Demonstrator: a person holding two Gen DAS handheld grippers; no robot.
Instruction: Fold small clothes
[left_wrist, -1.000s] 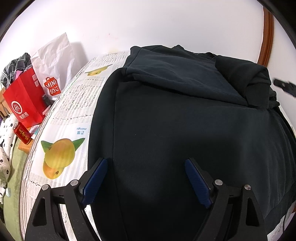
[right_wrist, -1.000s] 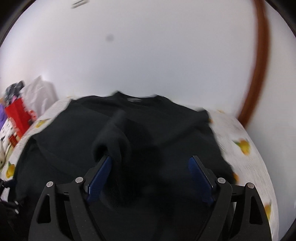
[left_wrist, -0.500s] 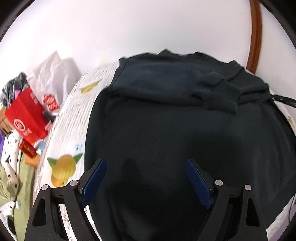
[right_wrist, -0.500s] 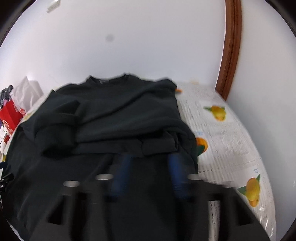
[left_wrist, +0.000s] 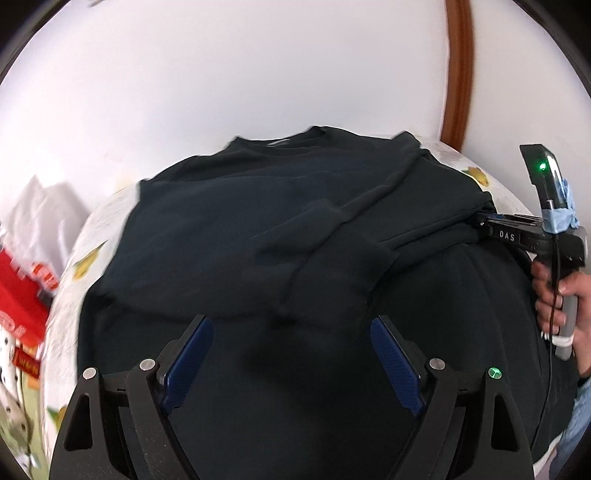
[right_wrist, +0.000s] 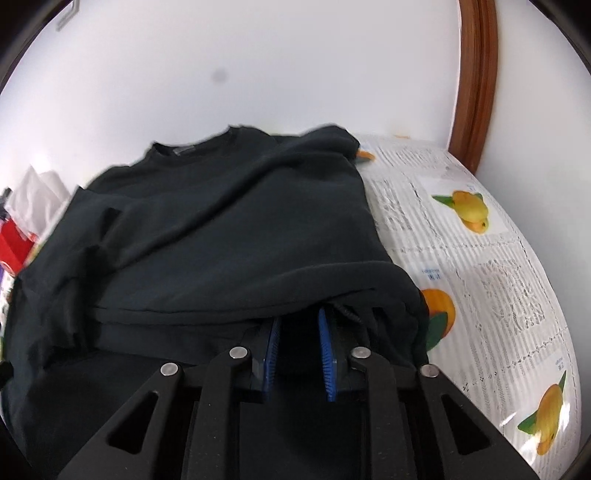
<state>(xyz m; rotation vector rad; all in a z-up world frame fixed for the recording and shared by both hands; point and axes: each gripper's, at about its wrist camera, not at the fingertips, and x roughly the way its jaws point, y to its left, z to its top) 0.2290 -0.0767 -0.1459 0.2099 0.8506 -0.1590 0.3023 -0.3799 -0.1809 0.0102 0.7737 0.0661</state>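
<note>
Two claws matter: our right gripper (right_wrist: 297, 341) is closing on the dark sweatshirt (right_wrist: 229, 236) fold at six o'clock, fabric between its pads, so we lift slowly while the left gripper (left_wrist: 291, 362) hovers wide and empty.

The dark, near-black sweatshirt (right_wrist: 236, 236) is soft matt knit cloth with a ribbed collar. It lies on a glossy white table cover (right_wrist: 480, 280) printed with yellow fruit and grey text, smooth like plastic sheet. The left gripper (left_wrist: 291, 354) and right gripper (right_wrist: 297, 347) are matt black, finely grainy plastic with ridged blue pads (right_wrist: 327, 350) and shiny metal pins. The curved brown frame (right_wrist: 476, 85) looks like polished wood. The wall is smooth and matt.
</note>
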